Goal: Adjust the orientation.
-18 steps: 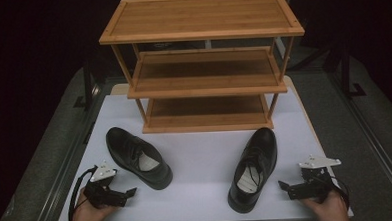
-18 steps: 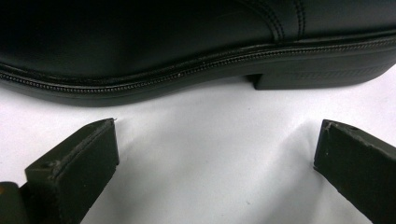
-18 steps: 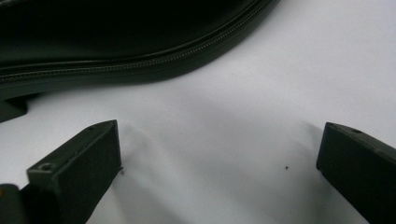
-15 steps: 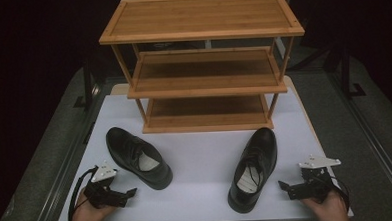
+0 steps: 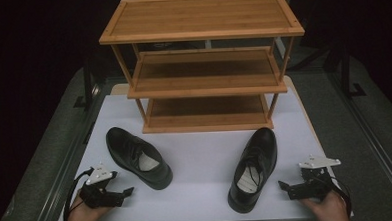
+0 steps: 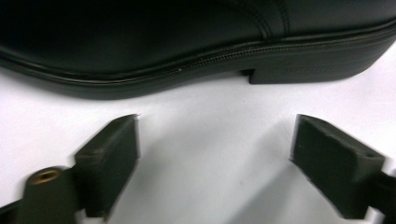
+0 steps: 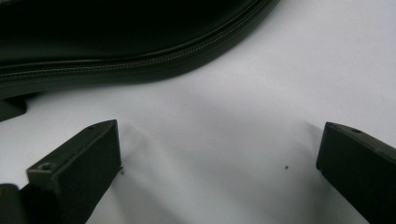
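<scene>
1. High view: two black dress shoes lay on the white table (image 5: 206, 155) in front of a three-tier wooden shoe rack (image 5: 204, 65), whose shelves were bare. The left shoe (image 5: 138, 157) lay slantwise with its heel toward the near edge; the right shoe (image 5: 254, 167) pointed its toe toward the rack. The left gripper (image 5: 125, 192) rested just beside the left shoe's heel end, and the right gripper (image 5: 283, 185) sat just beside the right shoe's heel end; neither touched leather. Against the earlier pictures nothing had shifted: both hands and both shoes stood where they were, so the work seemed not yet begun and a grasp was still to come

2. Left gripper view: the left gripper (image 6: 215, 154) had its jaws spread wide over bare table, with nothing between them. The left shoe (image 6: 196, 42) lay crosswise just ahead, its sole and heel block facing the jaws, near but apart

3. Right gripper view: the right gripper (image 7: 219, 163) likewise stood fully parted and empty. The right shoe (image 7: 130, 42) crossed the upper part, its welt stitching plain, a little way beyond the tips. I judged each hand poised to advance and close on its shoe
</scene>
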{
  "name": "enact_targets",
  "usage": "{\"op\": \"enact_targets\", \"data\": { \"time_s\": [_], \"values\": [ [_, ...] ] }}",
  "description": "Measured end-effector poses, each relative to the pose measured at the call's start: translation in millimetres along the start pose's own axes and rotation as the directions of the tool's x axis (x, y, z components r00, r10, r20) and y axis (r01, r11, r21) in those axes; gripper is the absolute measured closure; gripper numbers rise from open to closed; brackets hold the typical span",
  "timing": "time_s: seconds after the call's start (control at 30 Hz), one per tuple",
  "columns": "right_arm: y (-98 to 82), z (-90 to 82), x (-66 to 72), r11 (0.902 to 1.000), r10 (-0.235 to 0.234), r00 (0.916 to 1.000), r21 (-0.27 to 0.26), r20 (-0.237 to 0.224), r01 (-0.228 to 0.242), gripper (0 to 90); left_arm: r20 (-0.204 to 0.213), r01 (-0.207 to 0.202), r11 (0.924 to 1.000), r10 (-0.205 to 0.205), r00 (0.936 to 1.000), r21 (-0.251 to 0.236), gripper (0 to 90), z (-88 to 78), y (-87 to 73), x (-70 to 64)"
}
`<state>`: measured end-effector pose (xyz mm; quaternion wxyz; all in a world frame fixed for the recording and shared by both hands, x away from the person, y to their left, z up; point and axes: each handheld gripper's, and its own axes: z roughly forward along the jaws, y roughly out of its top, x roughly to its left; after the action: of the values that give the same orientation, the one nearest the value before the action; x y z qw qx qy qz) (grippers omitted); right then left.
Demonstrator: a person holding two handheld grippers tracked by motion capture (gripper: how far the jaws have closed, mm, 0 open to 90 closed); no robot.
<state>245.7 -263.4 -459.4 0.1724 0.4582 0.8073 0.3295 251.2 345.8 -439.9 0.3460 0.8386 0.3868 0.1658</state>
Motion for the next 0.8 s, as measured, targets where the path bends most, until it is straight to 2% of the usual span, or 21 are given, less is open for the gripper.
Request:
{"op": "enact_targets", "data": {
  "time_s": [0.03, 0.2, 0.33, 0.43, 0.47, 0.57, 0.77, 0.8],
  "values": [
    [-0.1, 0.0, 0.1, 1.0, 0.0, 1.0, -0.001, 0.001, 0.0, 0.0, 0.012, 0.015, 0.9998, -0.015, 0.9998, -0.013, 19.8, -5.8, -1.0, 2.8],
    [-0.2, 0.0, 0.2, 1.0, -0.001, 1.0, -0.002, 0.001, 0.001, 0.0, 0.011, 0.019, 0.9991, -0.018, 0.9998, -0.038, 46.3, -20.7, 0.7, 10.5],
    [-0.3, 0.0, 0.1, 1.0, -0.001, 1.0, -0.003, 0.001, 0.001, 0.0, 0.006, 0.025, 0.9991, -0.025, 0.9997, -0.034, 64.4, -26.0, 4.2, 17.4],
    [-0.4, -0.1, 0.1, 1.0, -0.001, 1.0, -0.003, 0.001, 0.001, 0.0, 0.007, 0.04, 0.9988, -0.04, 0.9992, -0.029, 77.2, -27.1, 5.8, 21.2],
    [-0.4, -0.1, 0.1, 1.0, -0.001, 1.0, -0.003, 0.001, 0.001, 0.0, 0.002, 0.054, 0.9984, -0.054, 0.9985, -0.014, 81.2, -26.8, 8.0, 25.8],
    [-0.5, -0.1, 0.2, 1.0, 0.0, 1.0, -0.004, 0.001, 0.0, 0.0, -0.004, 0.077, 0.997, -0.077, 0.997, -0.005, 89.8, -26.5, 12.5, 33.2],
    [-0.5, 0.0, 0.0, 1.0, -0.001, 1.0, -0.005, 0.0, 0.001, 0.0, -0.04, 0.075, 0.9971, -0.074, 0.9964, 0.013, 90.0, -25.8, 26.2, 45.7],
    [-0.5, 0.0, 0.0, 1.0, -0.001, 1.0, -0.006, 0.0, 0.001, 0.0, -0.049, 0.079, 0.9968, -0.079, 0.9957, 0.007, 90.0, -24.8, 32.2, 51.9]
  ]
}}
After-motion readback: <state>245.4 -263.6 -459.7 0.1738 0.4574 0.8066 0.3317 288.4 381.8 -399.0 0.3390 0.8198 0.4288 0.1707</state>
